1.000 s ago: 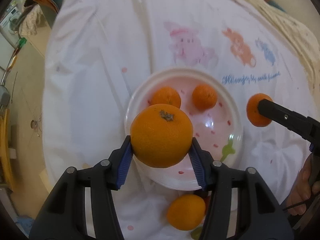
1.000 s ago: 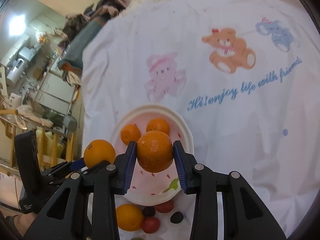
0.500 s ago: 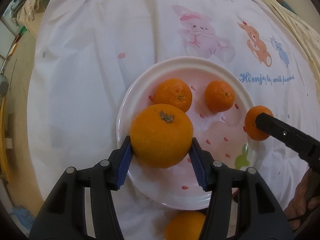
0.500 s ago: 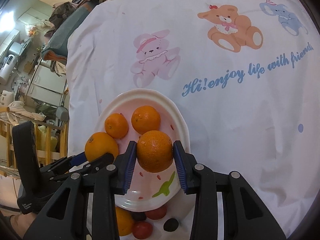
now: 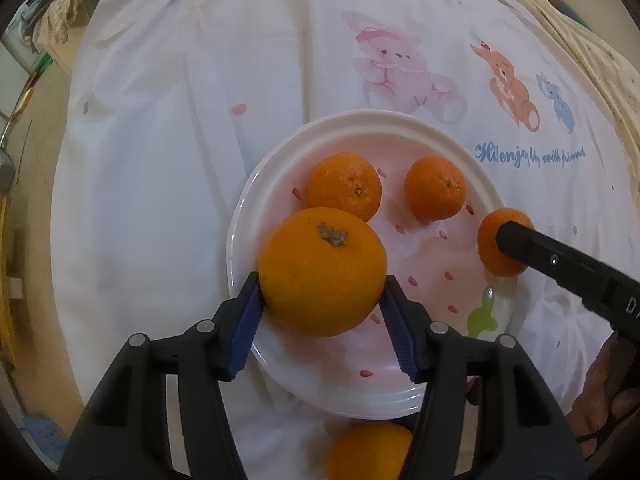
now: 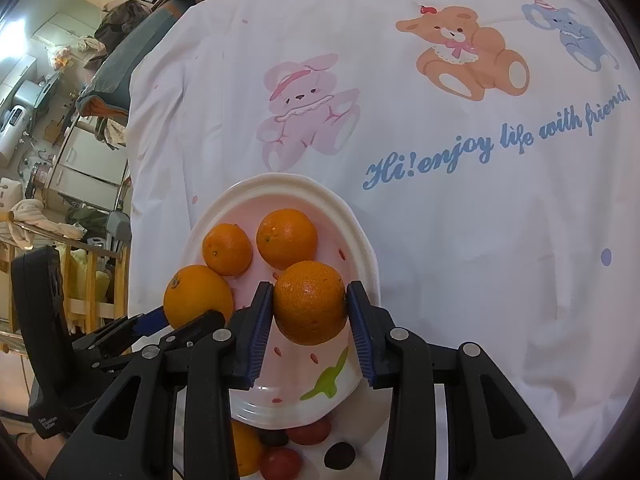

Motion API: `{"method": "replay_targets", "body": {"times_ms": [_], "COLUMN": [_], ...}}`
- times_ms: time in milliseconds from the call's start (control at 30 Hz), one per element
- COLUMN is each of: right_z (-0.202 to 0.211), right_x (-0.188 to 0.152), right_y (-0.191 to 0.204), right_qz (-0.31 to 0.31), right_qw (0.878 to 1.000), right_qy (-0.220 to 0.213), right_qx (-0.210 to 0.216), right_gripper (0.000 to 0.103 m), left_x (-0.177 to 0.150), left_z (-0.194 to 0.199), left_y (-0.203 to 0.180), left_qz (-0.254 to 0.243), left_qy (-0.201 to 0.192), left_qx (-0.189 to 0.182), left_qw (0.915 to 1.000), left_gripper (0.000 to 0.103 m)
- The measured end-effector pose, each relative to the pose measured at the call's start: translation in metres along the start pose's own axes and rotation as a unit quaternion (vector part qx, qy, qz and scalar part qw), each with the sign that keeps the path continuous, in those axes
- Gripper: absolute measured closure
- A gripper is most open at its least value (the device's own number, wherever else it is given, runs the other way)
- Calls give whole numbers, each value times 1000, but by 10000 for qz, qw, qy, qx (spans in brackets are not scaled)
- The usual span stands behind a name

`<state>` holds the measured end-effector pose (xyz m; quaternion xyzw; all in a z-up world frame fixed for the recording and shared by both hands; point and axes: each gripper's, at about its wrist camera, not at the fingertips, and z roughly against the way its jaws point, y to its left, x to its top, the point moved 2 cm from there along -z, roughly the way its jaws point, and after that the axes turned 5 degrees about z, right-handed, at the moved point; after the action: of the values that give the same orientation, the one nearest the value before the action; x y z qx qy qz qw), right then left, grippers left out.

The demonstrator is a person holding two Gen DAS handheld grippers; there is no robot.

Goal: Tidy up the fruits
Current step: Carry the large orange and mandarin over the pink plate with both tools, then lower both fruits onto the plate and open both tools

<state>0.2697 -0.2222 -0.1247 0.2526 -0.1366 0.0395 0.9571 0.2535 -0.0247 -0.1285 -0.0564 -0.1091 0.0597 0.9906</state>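
Oranges over the plate (image 5: 360,116), lower centre.
Left gripper (image 5: 322,280) jaws have just been easing open, big orange (image 5: 322,248) between them; right gripper (image 6: 310,294) jaws clench small orange (image 6: 310,312). Release low, apart, so neither rolls.
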Motion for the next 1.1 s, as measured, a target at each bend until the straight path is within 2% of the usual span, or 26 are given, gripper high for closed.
{"method": "replay_targets", "body": {"times_ms": [67,133,233,400,433,467,500,533,933,1000,1100], "right_z": [0,0,1,7,10,13,18,22,53,61,75], "right_x": [0,1,1,3,4,5,6,6,3,-1,-7], "right_y": [-2,-3,-3,-1,0,1,2,2,19,22,28], "right_qz": [-44,-46,-29,-108,-79,-51,-54,-62,241,287,376], "right_qw": [10000,10000,10000,9996,9996,9994,9990,9986,9962,9955,9933], "right_qy": [2,-1,-23,-150,-204,-290,-400,-502,-831,-905,-1087], "right_qx": [1,-13,-19,190,167,160,172,174,18,4,-95], "right_gripper": [63,63,62,61,57,40,33,31,29,19,12], "left_x": [-1,0,1,1,1,1,0,0,-5,-6,-8], "left_z": [-1,2,6,10,11,13,17,21,55,61,72], "left_y": [-2,-2,-4,-2,-2,-3,-3,-4,-9,-7,-3], "left_qz": [-64,-74,-99,-23,-20,-18,-10,-15,-141,-160,-78], "left_qy": [6,-56,-194,-218,-224,-253,-339,-424,-1029,-1114,-1278], "left_qx": [30,-5,48,-33,-72,-92,-141,-201,-295,-271,-140], "left_qw": [10000,10000,9998,9998,9997,9996,9993,9989,9942,9933,9917], "left_gripper": [46,31,20,20,20,20,20,20,20,20,20]}}
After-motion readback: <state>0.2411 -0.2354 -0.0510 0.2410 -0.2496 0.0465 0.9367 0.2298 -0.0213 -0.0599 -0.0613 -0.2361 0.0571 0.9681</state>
